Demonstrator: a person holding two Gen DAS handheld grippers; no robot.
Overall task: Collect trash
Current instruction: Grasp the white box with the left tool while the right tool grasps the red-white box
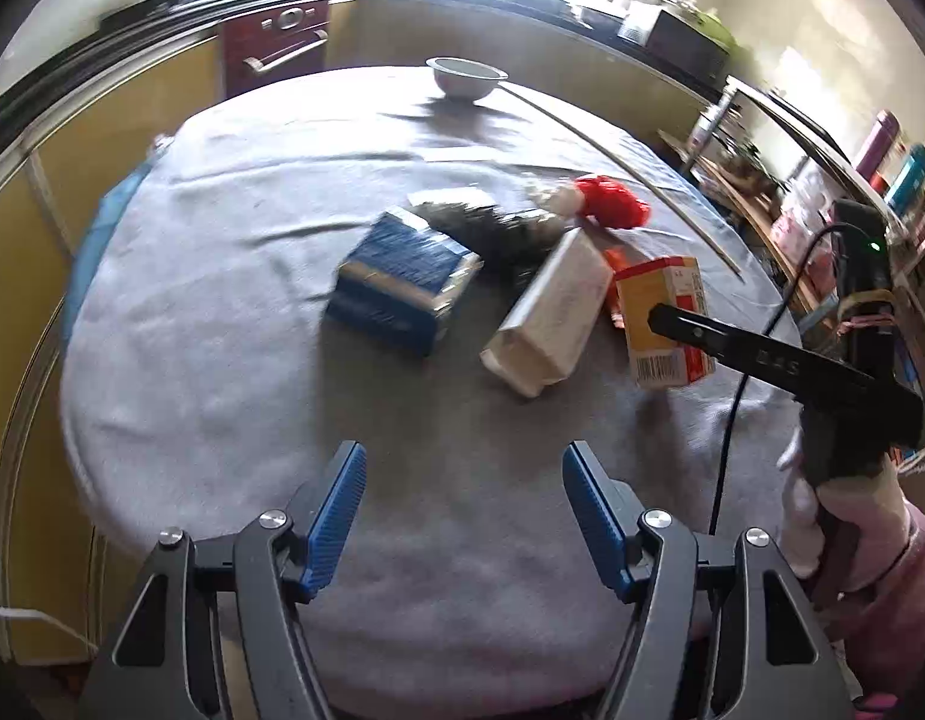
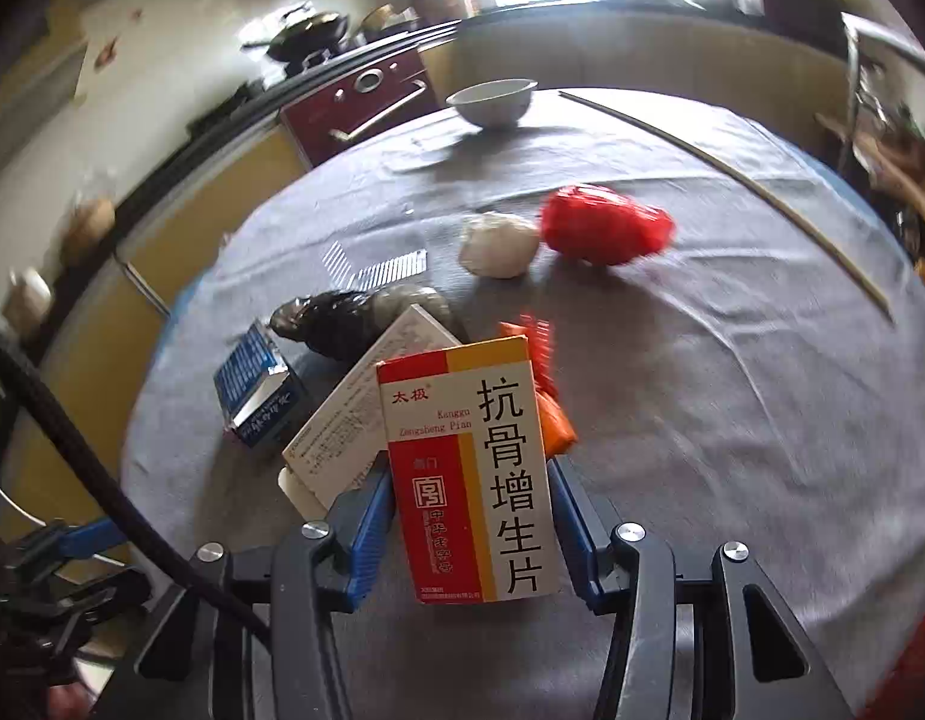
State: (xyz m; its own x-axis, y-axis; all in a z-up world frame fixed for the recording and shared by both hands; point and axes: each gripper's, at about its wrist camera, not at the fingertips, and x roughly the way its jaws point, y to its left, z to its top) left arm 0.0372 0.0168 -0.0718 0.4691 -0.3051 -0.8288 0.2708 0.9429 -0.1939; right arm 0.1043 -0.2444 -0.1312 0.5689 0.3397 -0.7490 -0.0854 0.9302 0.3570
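Medicine box (red, yellow and white, printed with Chinese characters) stands upright between the blue pads of the right gripper, which press on both its sides and hold it above the grey tablecloth. In the left wrist view the same box hangs at the tip of the right gripper's dark finger. The left gripper hovers over bare cloth with its jaws parted and nothing between them. Ahead of it lie a blue carton, a white box, a black bag and a red bag; a bowl sits at the far edge.
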